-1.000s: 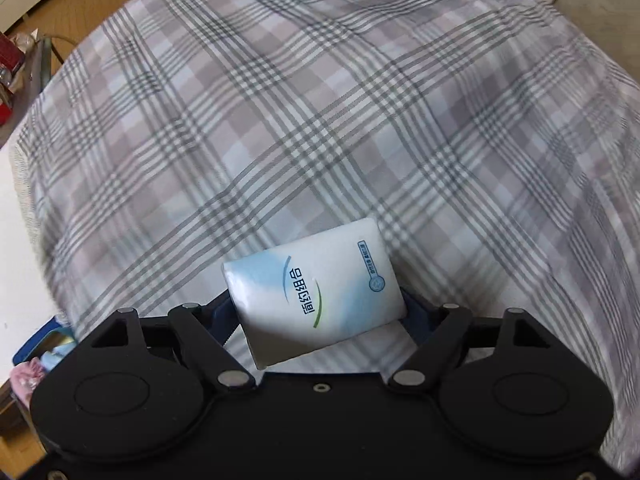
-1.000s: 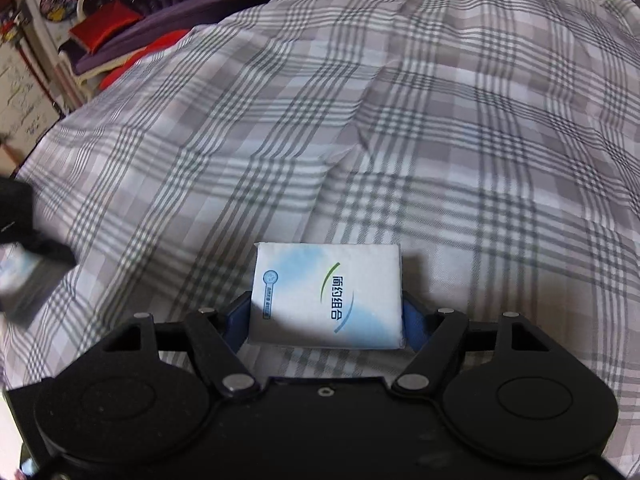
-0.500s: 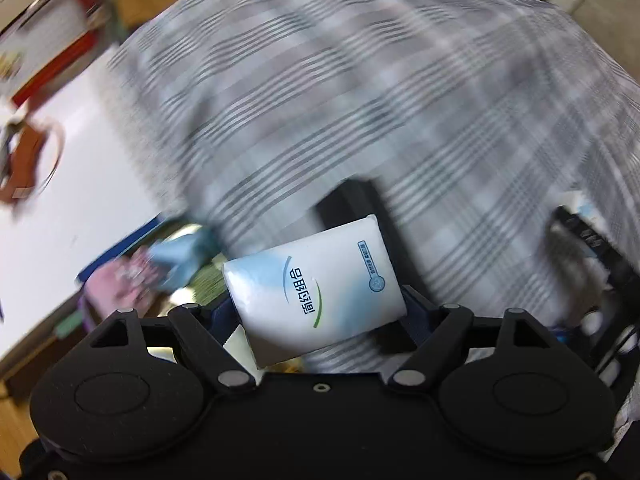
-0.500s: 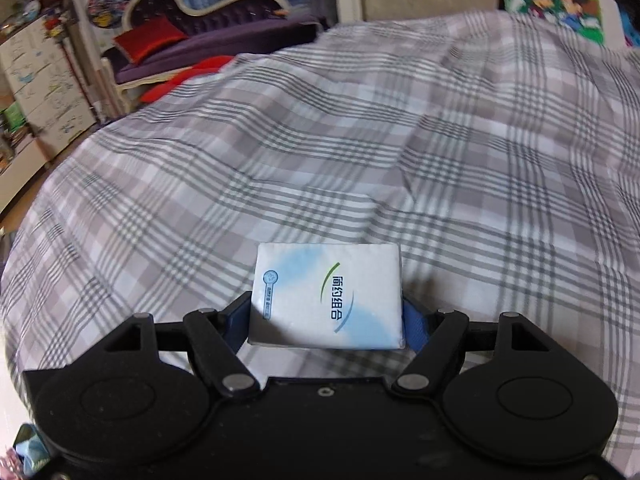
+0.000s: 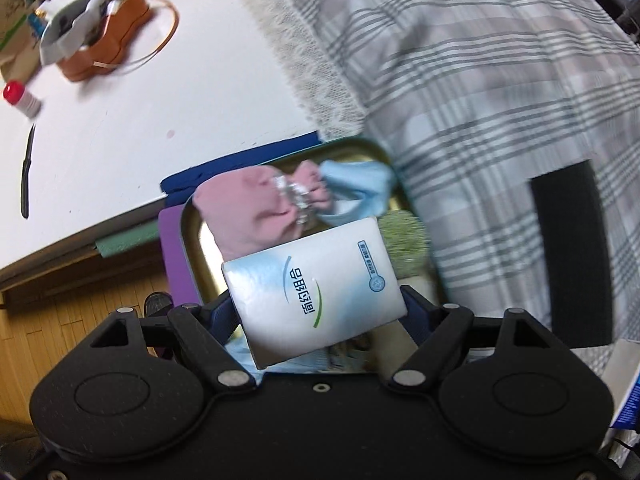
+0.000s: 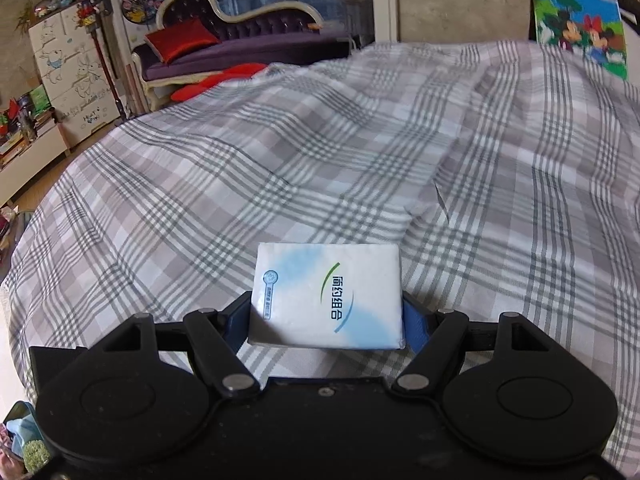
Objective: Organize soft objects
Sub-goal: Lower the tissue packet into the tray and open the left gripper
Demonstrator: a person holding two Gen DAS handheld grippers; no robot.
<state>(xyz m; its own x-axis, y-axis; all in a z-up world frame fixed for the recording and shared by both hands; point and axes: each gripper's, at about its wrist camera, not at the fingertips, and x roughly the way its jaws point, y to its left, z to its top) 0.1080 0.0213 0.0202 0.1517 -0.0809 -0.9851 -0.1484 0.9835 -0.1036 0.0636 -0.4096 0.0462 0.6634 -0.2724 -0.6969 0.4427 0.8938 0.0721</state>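
Note:
My left gripper [image 5: 316, 304] is shut on a white and blue tissue pack [image 5: 312, 288] and holds it over a metal tin [image 5: 190, 240] that stands by the bed's edge. The tin holds a pink soft item [image 5: 248, 208], a light blue one [image 5: 356, 184] and a green fuzzy one [image 5: 404, 240]. My right gripper [image 6: 326, 312] is shut on a second tissue pack [image 6: 326, 294], held above the plaid bedspread [image 6: 320, 160]. The tin also shows in the right wrist view [image 6: 24, 432] at the bottom left corner.
A white table [image 5: 140, 100] beside the bed carries an orange case [image 5: 104, 48], a red-capped bottle [image 5: 20, 98] and a black pen [image 5: 26, 172]. A black rectangle [image 5: 572, 256] lies on the bedspread. A purple sofa [image 6: 240, 40] and a cabinet [image 6: 72, 72] stand beyond the bed.
My left gripper has swung left from over the bedspread to above the tin, still holding its pack. My right gripper has tilted up, bringing the room into view; its pack is unchanged.

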